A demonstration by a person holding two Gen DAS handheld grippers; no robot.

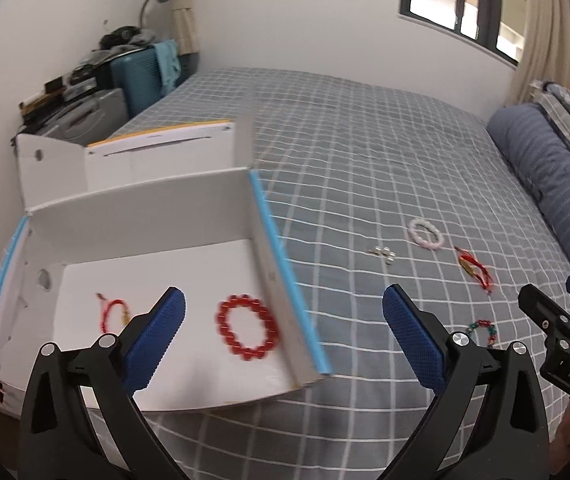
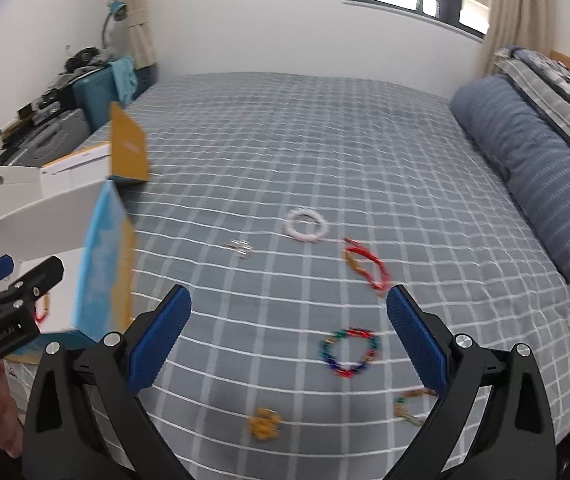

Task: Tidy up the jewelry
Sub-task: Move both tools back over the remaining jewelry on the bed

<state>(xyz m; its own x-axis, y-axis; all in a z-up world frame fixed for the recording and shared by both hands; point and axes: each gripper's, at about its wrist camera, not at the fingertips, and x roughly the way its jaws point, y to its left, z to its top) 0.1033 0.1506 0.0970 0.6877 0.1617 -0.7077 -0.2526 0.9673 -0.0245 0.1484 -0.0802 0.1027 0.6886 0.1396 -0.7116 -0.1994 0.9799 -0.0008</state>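
While angled down over the grey checked bedspread (image 2: 285,152), left gripper (image 1: 283,328) and right gripper (image 2: 289,330) — jaws wide, empty.

Matt white cardboard box (image 1: 157,204), glossy red bead bracelet (image 1: 247,328), soft checked cloth bedsheet (image 2: 285,140), blue textured rubbery pads (image 2: 161,336) on black plastic gripper arms, shiny metal rivets.

Right tongs' finger hides part of the green-brown bracelet (image 2: 409,406).
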